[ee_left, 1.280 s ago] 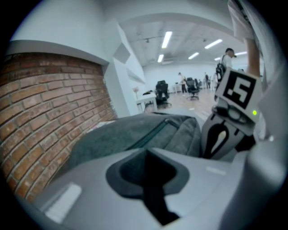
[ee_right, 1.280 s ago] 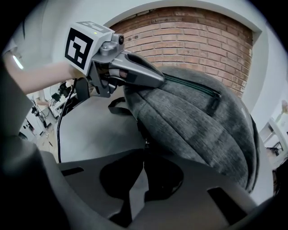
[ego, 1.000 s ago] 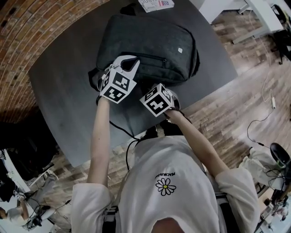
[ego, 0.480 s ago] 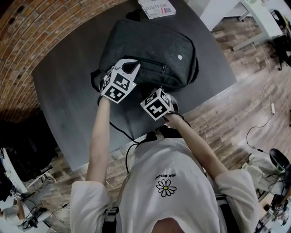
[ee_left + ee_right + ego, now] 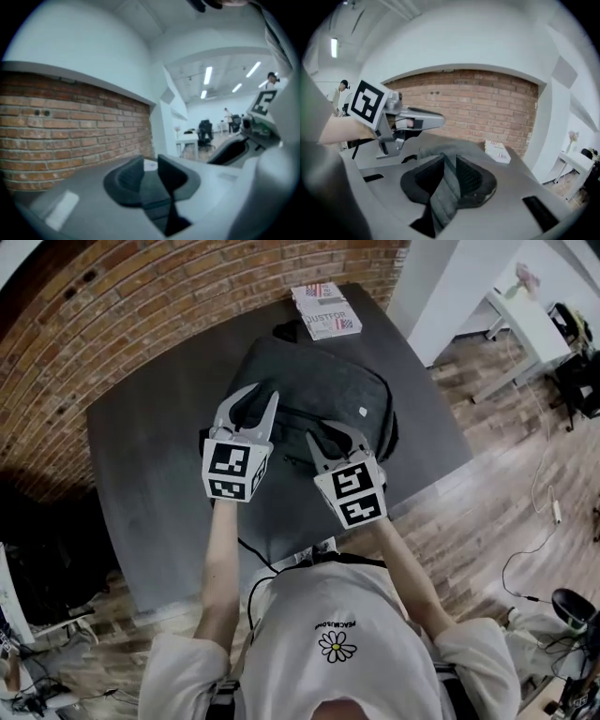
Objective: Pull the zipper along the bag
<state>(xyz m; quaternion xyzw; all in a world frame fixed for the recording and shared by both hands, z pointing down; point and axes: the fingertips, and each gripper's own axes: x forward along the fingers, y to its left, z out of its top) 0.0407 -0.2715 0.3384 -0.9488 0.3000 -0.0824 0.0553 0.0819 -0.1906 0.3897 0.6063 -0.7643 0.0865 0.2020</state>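
Both arms (image 5: 220, 559) reach out side by side, holding the left gripper (image 5: 262, 395) and the right gripper (image 5: 330, 435) up in the air, pointing to the far side, each with jaws that have just been opening and nothing between them.

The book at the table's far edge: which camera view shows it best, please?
The head view: the book lies flat, whole cover visible beyond the backpack. The right gripper view shows the book low and sideways; the left gripper view shows only a small pale patch past the jaws.

Bag (image 5: 323, 390) on table (image 5: 141, 456), box (image 5: 325, 311) behind bag, brick wall (image 5: 169, 306) beyond
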